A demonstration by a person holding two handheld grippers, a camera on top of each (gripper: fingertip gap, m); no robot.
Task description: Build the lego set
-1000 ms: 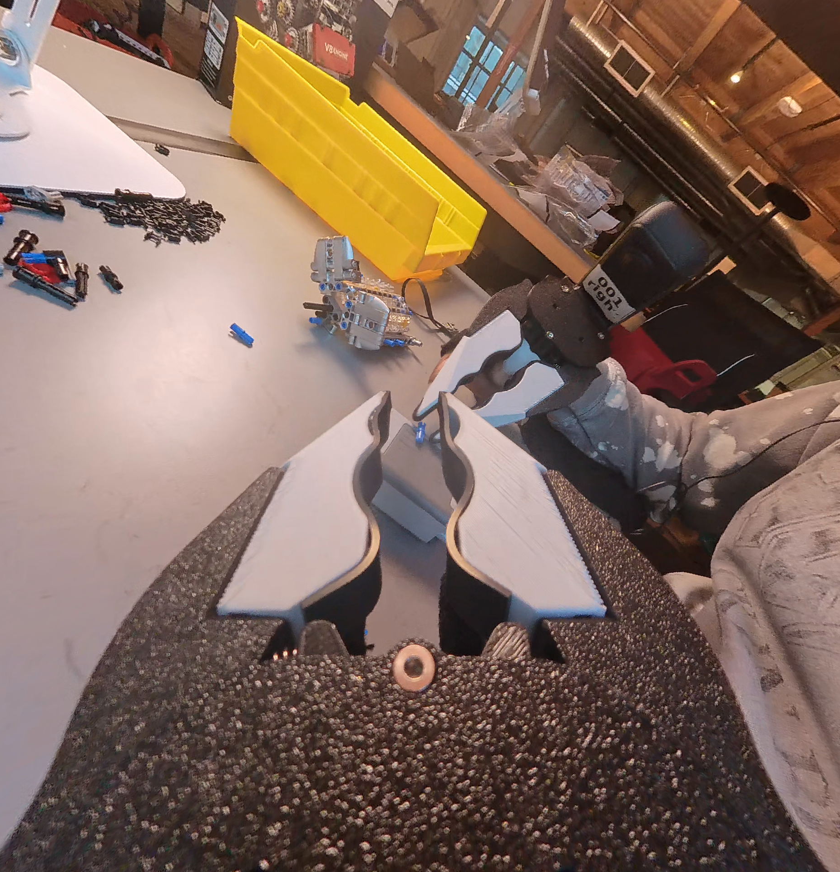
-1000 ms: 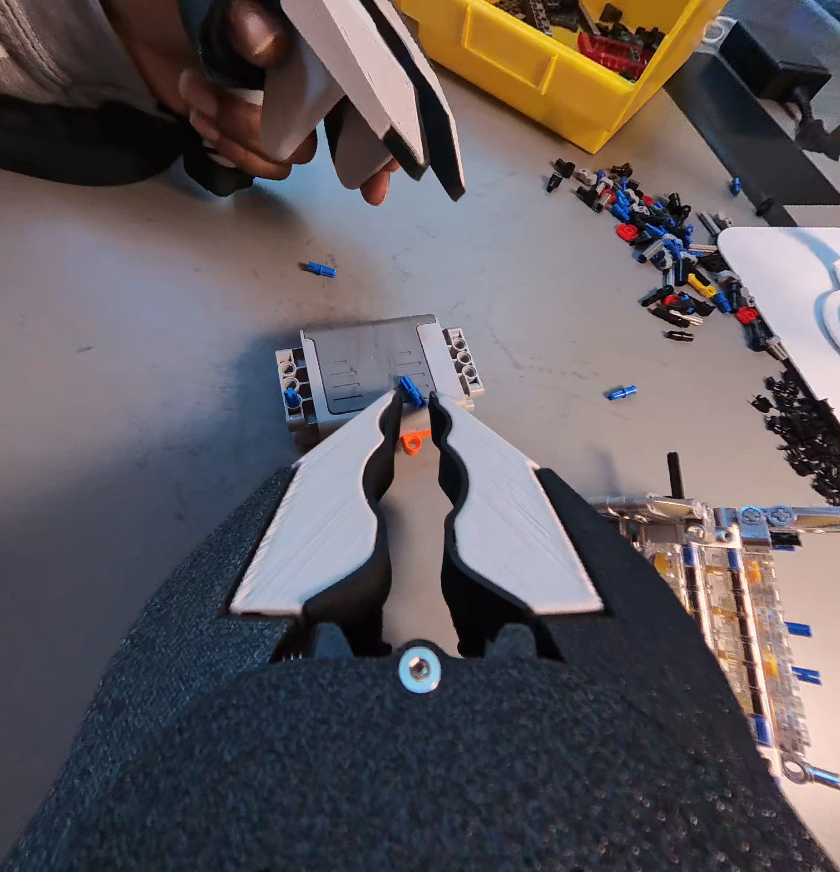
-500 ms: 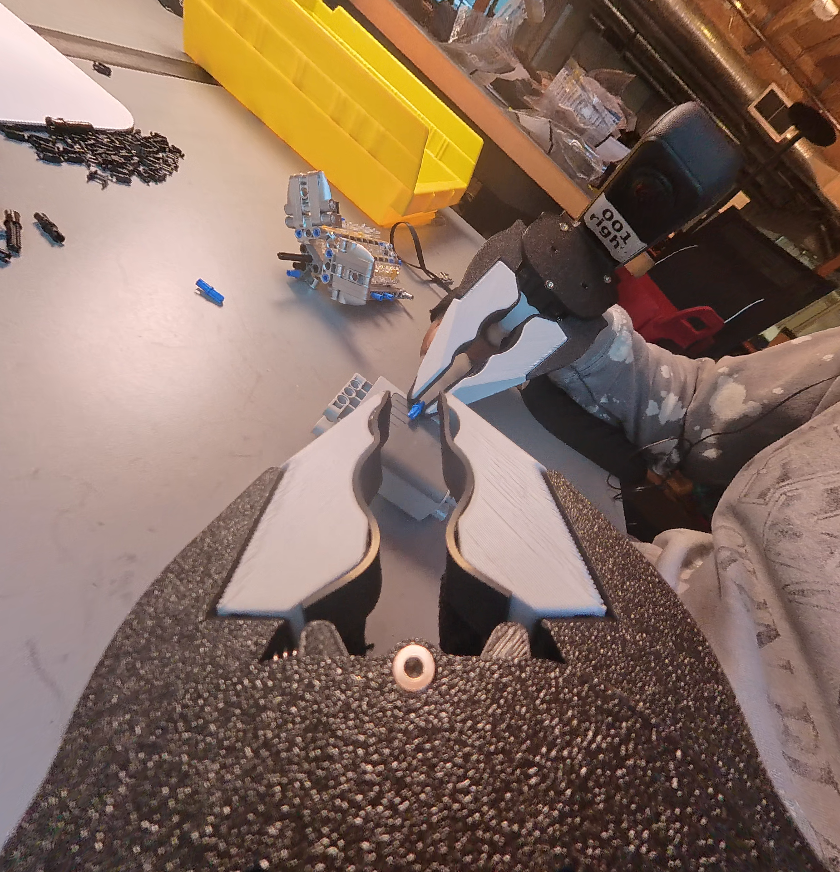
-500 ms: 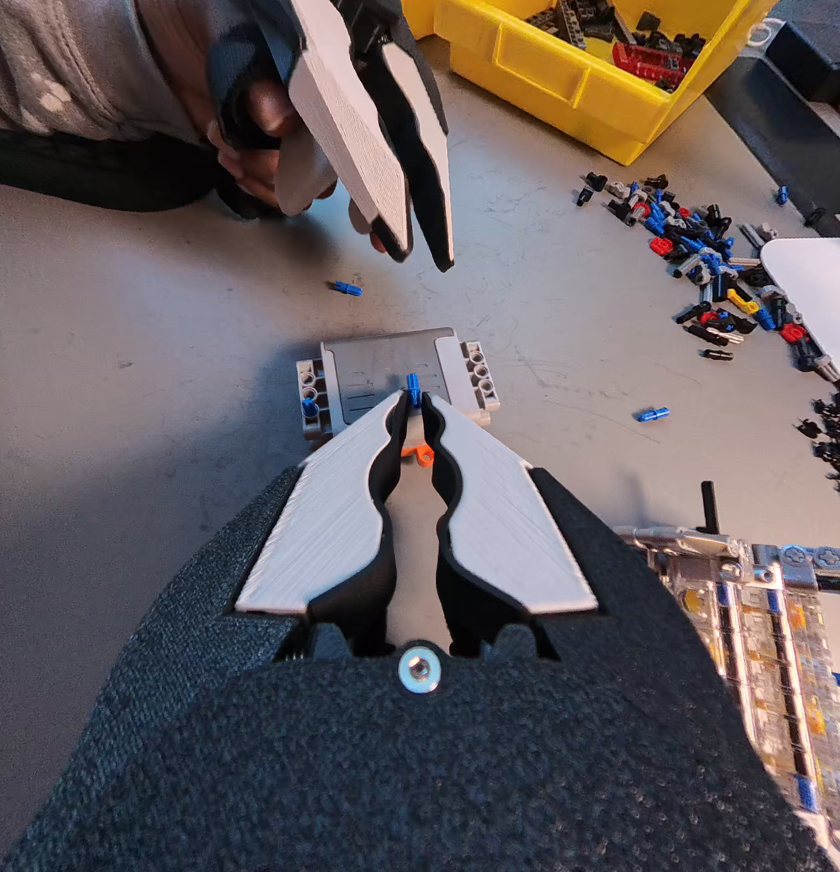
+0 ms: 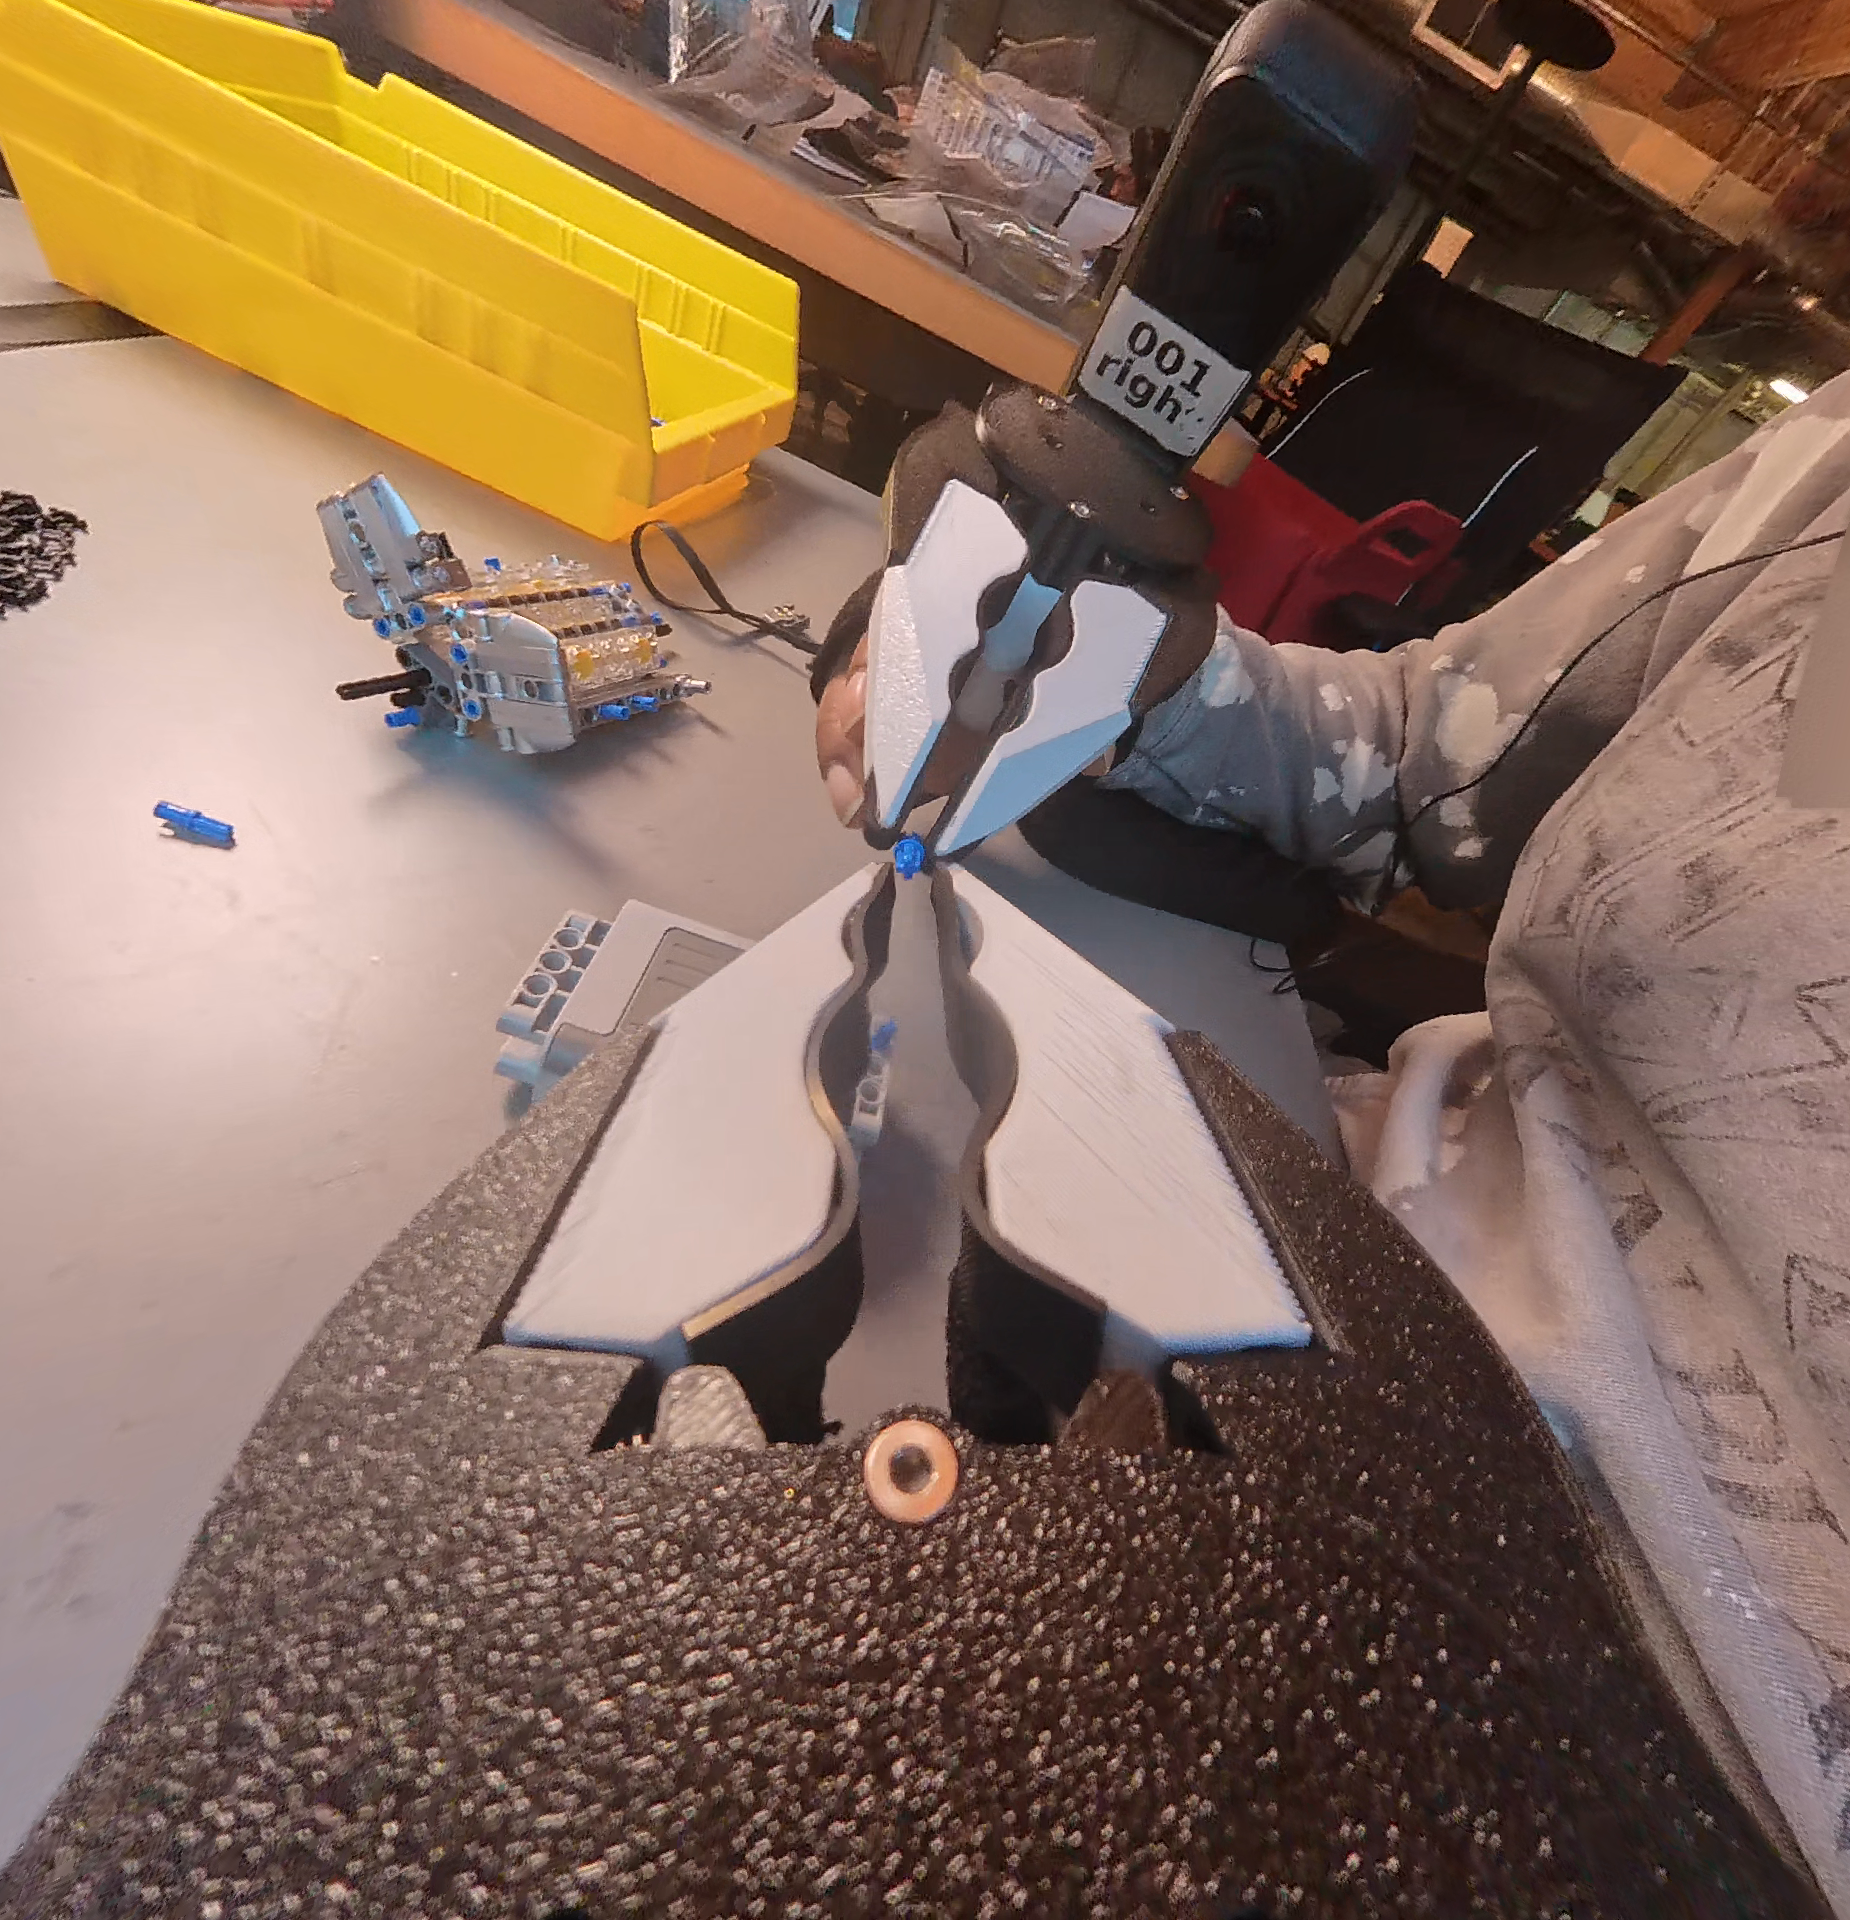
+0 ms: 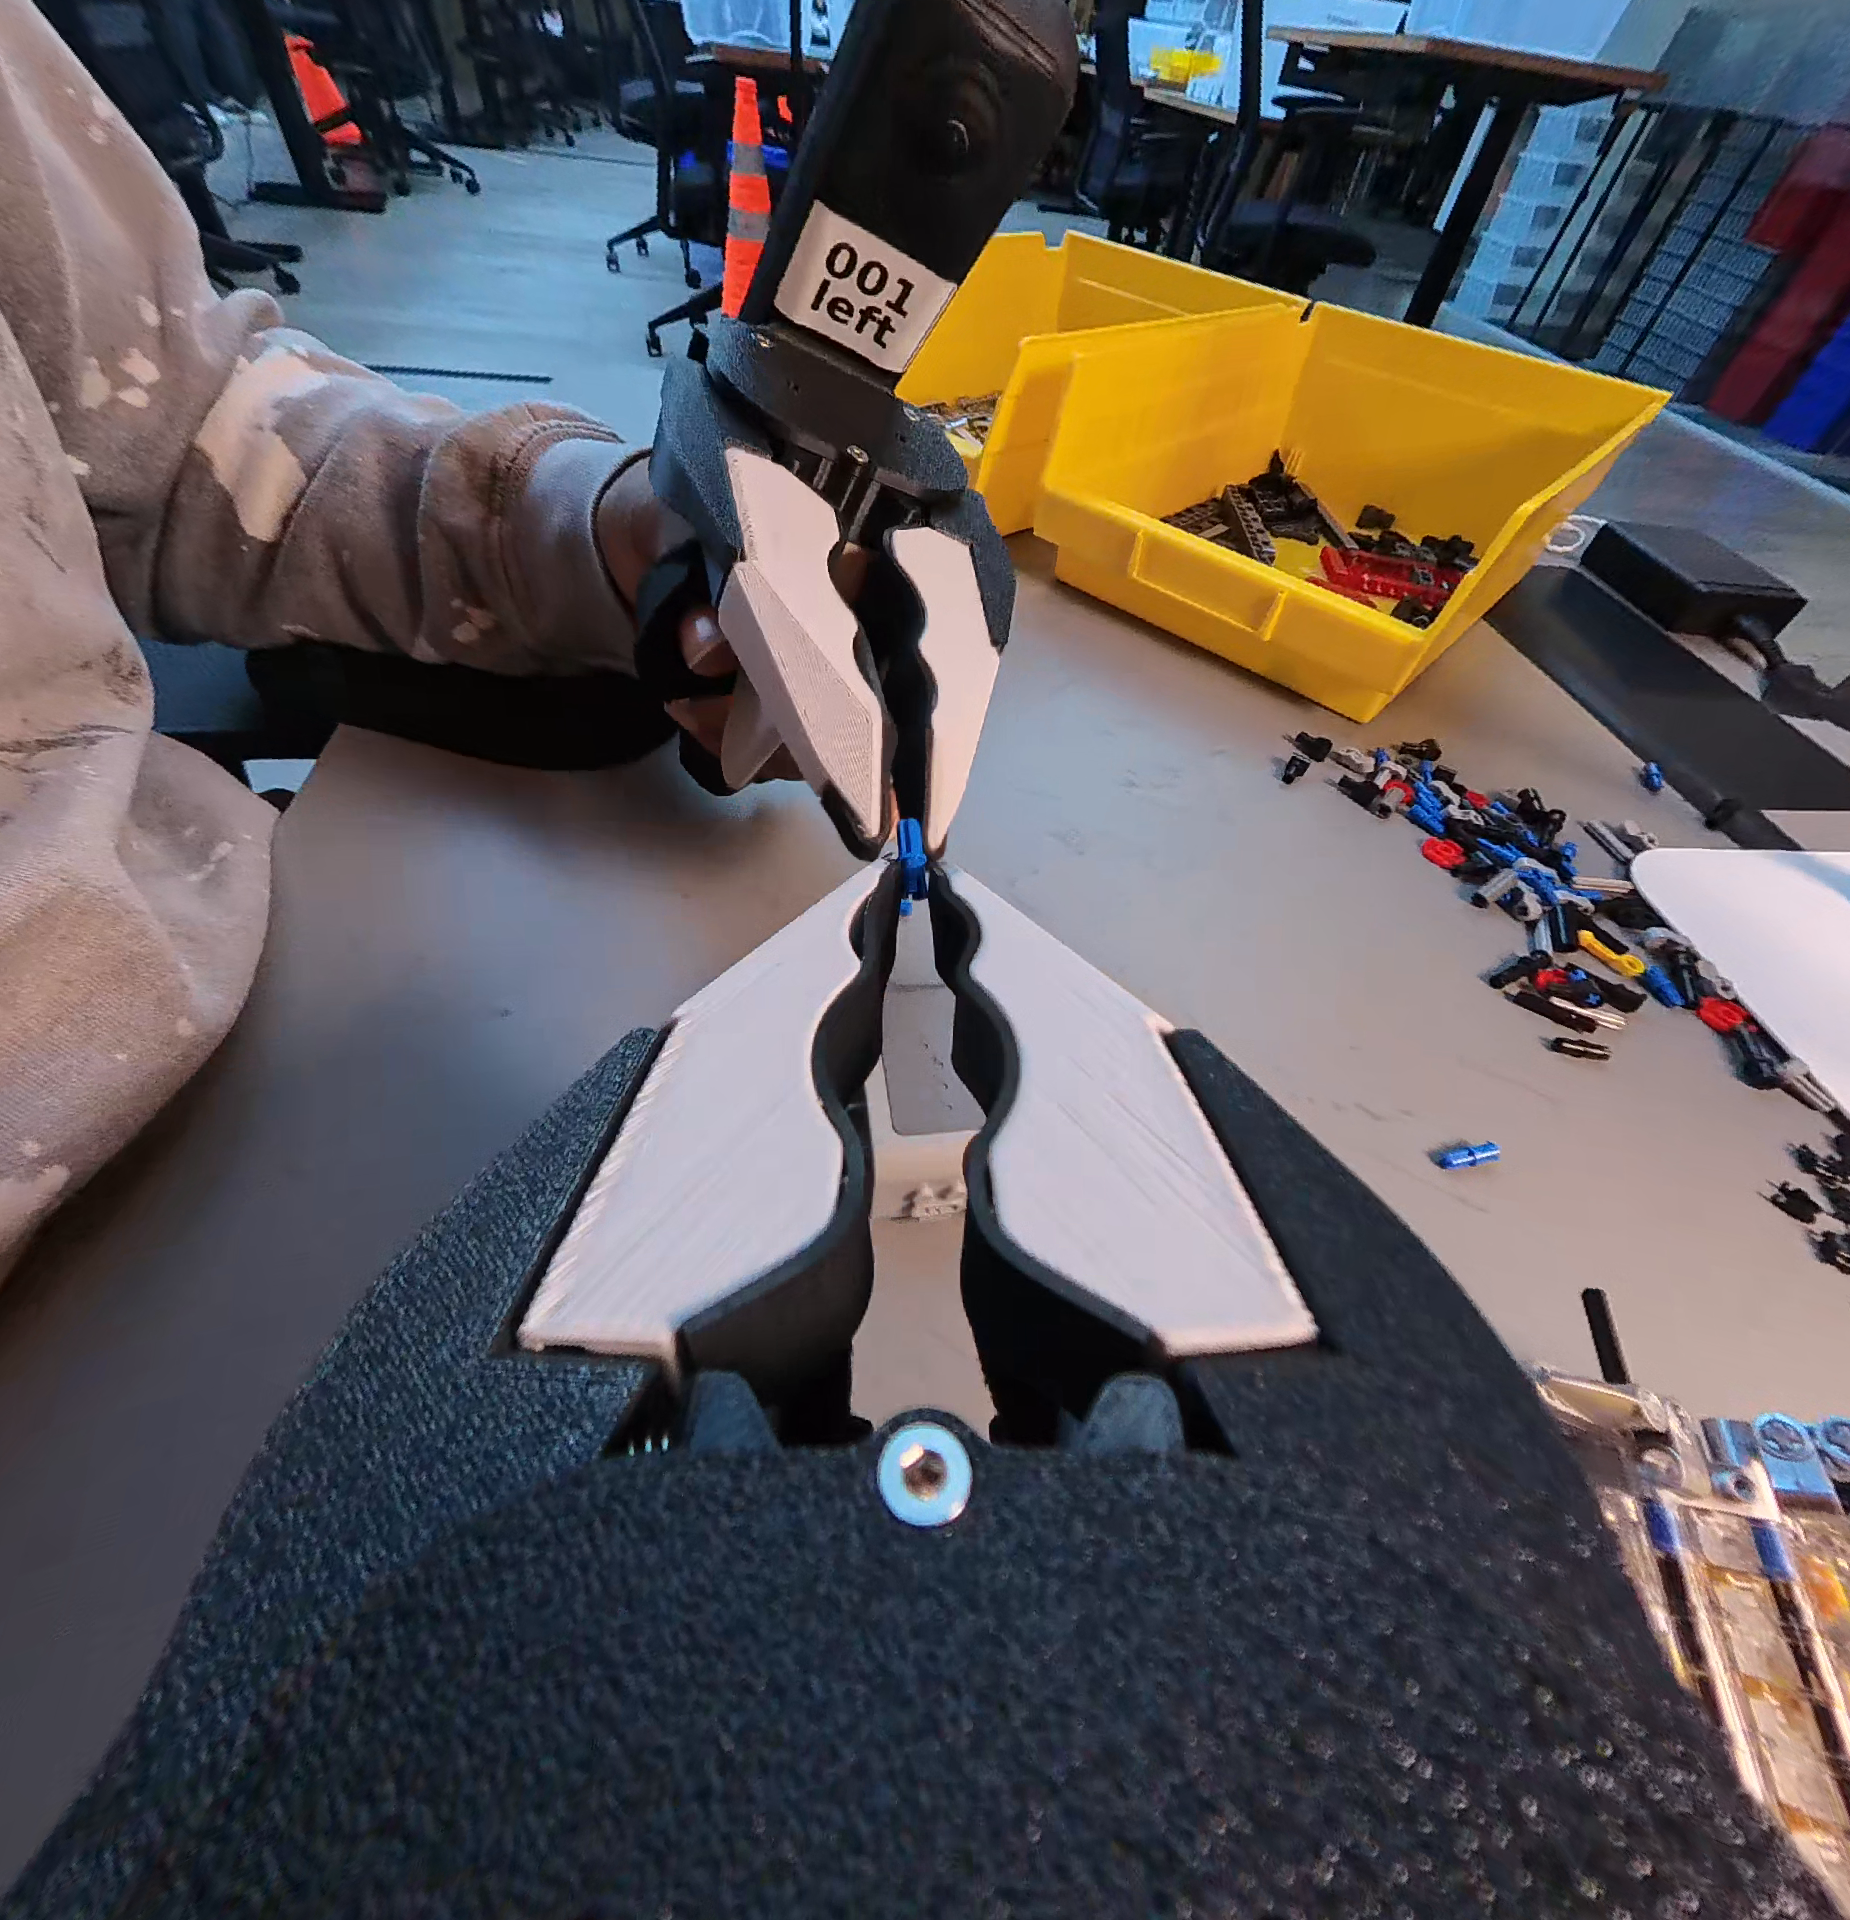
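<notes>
Workshop room with rolling chairs, an orange cone [image 6: 744, 187] and further benches behind; the work sits on a grey desk [image 5: 225, 1091] under warm light.

Both grippers meet tip to tip above the desk's near edge, raised off the surface. The right gripper [image 6: 908, 871] has its fingers drawn nearly together, pinching a small blue pin [image 6: 908, 844] at the very tips. The left gripper [image 5: 906, 875] is likewise narrowed onto the same blue pin [image 5: 906, 856] from the opposite side. Whether both truly bear on it or only one carries it, I cannot tell; in both views the pin sits between the two pairs of tips.

The pin is short, bright blue, cylindrical with a collar, standing roughly upright in the right wrist view.

Directly beneath the grippers lies a grey rectangular block [image 5: 609, 987] with rows of holes at its end, flat on the desk. Left of it a loose blue pin [image 5: 194, 826] lies alone. Farther off sits a grey-and-clear built assembly [image 5: 516, 649] with a black cable, and beyond it a long yellow bin [image 5: 381, 260].

In the right wrist view a yellow bin [image 6: 1316, 540] holds dark parts, well apart from the grippers; a scatter of small mixed parts [image 6: 1523, 894] lies beside a white plate [image 6: 1783, 956]. Bare desk surrounds the grippers. A person's pale mottled sleeve [image 6: 329, 520] borders the near edge.
</notes>
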